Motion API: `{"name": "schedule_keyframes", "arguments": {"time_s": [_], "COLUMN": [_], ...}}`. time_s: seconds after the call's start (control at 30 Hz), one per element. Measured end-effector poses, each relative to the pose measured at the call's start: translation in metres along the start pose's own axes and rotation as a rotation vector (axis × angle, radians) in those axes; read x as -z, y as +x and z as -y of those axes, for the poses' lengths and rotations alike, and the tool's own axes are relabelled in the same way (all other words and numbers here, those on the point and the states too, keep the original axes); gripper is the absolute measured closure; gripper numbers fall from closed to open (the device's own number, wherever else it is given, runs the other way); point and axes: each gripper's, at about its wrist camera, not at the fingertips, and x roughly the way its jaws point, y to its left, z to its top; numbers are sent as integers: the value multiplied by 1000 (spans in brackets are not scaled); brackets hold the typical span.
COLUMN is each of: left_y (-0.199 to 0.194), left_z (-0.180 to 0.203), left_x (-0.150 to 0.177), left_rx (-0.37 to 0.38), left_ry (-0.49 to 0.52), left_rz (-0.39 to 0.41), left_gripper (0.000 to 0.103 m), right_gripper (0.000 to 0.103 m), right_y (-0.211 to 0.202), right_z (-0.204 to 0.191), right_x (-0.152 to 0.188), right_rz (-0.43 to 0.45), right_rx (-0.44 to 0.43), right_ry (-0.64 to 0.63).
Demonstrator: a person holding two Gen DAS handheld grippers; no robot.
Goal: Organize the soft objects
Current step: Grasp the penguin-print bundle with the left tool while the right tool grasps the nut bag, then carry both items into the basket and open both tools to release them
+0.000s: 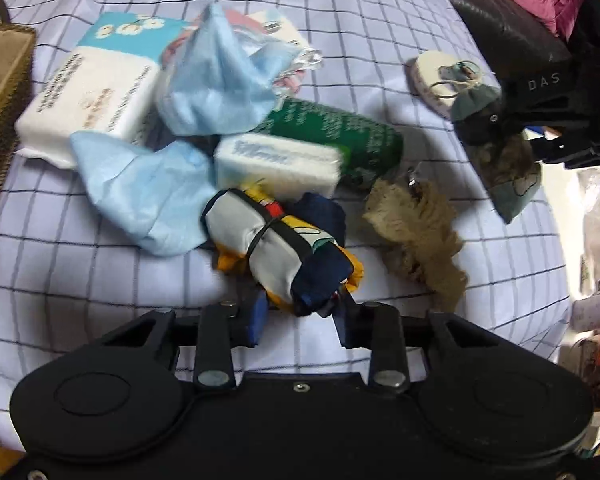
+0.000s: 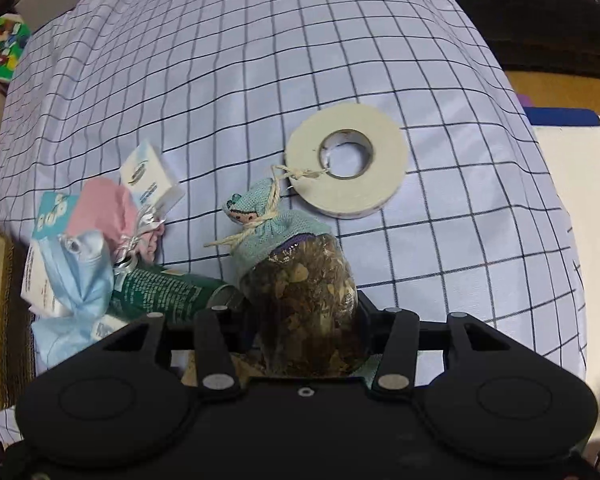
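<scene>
Sachet point(image 2: 300, 304) base hidden between right tongs point(image 2: 306, 320), pile blurred.

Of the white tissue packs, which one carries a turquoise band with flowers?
The large tissue pack far left beside the basket; the small tissue pack is plain.

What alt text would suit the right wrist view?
The right gripper is shut on a clear pouch of dried leaves with a teal cloth top tied with twine, above a checked cloth. A tape roll lies just beyond it, and tissue packs and a green can lie left.
</scene>
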Motion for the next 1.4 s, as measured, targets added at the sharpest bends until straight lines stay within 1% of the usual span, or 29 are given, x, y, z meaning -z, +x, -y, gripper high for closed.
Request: {"name": "schedule_keyframes", "arguments": {"time_s": [0.13, 0.17, 0.2, 0.23, 0.27, 0.3, 0.43, 0.47, 0.5, 0.63, 0.67, 0.73, 0.77, 0.8, 0.83, 0.9, 1.03, 1.13, 1.27, 1.33, 1.4], "left_y": [-2, -2, 0, -1, -1, -3, -12, -11, -9, 9, 14, 23, 29, 33, 32, 29, 16, -2, -35, -49, -66], "left_z": [-15, -19, -17, -18, -17, -16, -9, -7, -5, 4, 3, -1, -1, -3, -3, -2, -1, 3, 0, -7, -18], "left_x": [6, 6, 6, 6, 5, 3, -3, -6, -8, -14, -15, -16, -14, -13, -12, -10, -5, -1, -3, -8, -9], "left_rx": [12, 4, -7, -18, -27, -31, -8, -11, -21, -65, -69, -62, -54, -42, -54, -53, -31, -34, -35, -60, -100], "left_ry": [-24, -28, -29, -31, -35, -39, -43, -43, -43, -38, -49, -78, -90, -97, -92, -82, -87, -63, -75, -95, -129], "left_rz": [-35, -29, -23, -11, 3, 21, 87, 96, 101, 74, 60, 21, 1, -22, -22, -12, -11, 29, 124, 186, 253], "left_gripper": [69, 66, 57, 52, 39, 29, 24, 17, 13, 14, 15, 23, 40, 52, 53, 56, 57, 57, 57, 57, 57], "right_gripper": [56, 56, 56, 56, 56, 56, 56, 56, 56, 56, 56, 56, 56, 56, 56, 56, 56, 56, 56, 56, 56], "right_y": [6, 8, 8, 9, 10, 10, 7, 6, 5, 2, 2, 3, 2, 2, 2, 0, -6, -15, -29, -35, -40], "right_z": [-3, -6, -7, -9, -12, -14, -23, -26, -29, -36, -37, -37, -37, -37, -36, -36, -35, -37, -47, -55, -65], "right_x": [3, 5, 8, 8, 9, 9, 10, 11, 12, 16, 17, 18, 18, 18, 19, 19, 15, 13, 9, 7, 5], "right_rz": [-22, -26, -30, -33, -36, -37, -35, -33, -30, -20, -22, -24, -25, -24, -22, -19, -7, 15, 53, 73, 91], "right_rx": [27, 34, 41, 46, 48, 46, 28, 26, 26, 33, 34, 34, 35, 36, 37, 39, 41, 35, 15, 2, -10], "right_ry": [-25, -38, -50, -61, -70, -77, -100, -108, -118, -148, -150, -150, -149, -147, -146, -141, -122, -104, -96, -96, -99]}}
